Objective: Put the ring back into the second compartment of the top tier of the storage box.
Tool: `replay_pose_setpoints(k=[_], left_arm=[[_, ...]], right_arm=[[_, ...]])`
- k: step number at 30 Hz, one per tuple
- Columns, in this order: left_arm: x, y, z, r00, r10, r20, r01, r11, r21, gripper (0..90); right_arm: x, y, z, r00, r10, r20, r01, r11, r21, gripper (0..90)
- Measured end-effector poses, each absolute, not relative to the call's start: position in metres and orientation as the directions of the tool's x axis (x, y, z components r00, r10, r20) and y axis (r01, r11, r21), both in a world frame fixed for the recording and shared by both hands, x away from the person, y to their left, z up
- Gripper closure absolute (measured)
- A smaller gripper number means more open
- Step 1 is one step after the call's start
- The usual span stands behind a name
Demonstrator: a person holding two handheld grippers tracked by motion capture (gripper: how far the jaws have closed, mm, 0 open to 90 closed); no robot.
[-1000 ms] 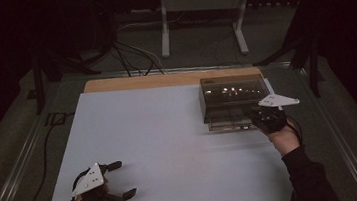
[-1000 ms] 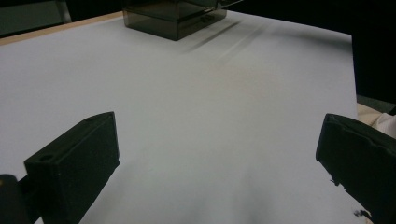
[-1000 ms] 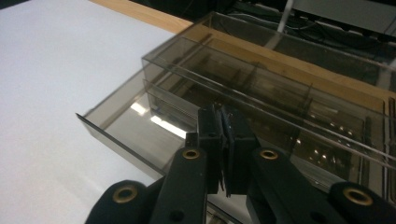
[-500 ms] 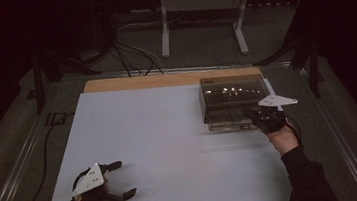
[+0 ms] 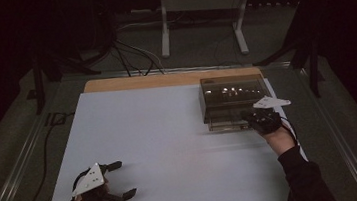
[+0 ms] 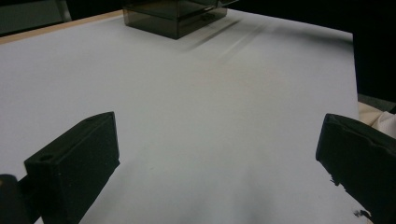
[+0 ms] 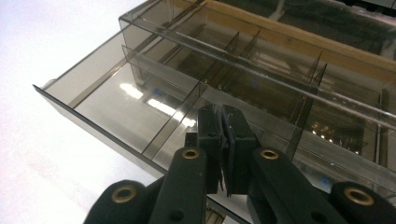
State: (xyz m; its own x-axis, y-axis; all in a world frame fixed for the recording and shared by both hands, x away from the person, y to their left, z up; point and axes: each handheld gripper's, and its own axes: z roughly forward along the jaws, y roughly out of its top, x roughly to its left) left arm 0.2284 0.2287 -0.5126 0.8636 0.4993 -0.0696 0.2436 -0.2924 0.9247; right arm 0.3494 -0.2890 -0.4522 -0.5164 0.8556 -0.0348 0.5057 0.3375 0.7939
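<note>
My right gripper [image 7: 223, 140] pinches the front wall of the smoky plastic drawer [image 7: 140, 109], jaws pressed together on it. My left gripper [image 5: 119, 179] rests well away from that drawer on the white tabletop [image 5: 169, 131], jaws spread wide.

**A dim lab set up for recording**

The place looks like a lab or test room, not a home. A wooden table [image 5: 114, 83] carries a plain white sheet [image 5: 160, 132] as a work surface and stands on a grey floor in a darkened room. Black cables [image 5: 132, 60] trail across the floor behind it, beside the metal legs of a stand [image 5: 164, 31]. Dark frames and tripod legs [image 5: 307, 52] stand around the table.
</note>
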Motion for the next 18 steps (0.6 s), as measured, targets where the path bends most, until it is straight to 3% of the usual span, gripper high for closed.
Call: replay_pose_setpoints(k=[15,18], left_arm=[[0.2283,0.2289,-0.5126,0.864,0.499,-0.067,0.241,-0.293,0.925,0.6],[0.2283,0.2292,-0.5122,0.864,0.498,-0.068,0.24,-0.29,0.927,0.6]], right_arm=[[0.3564,-0.2836,-0.4539,-0.471,0.882,-0.026,0.55,0.316,0.773,85.4],[0.3574,-0.2837,-0.4526,-0.463,0.886,-0.019,0.551,0.304,0.777,79.3]])
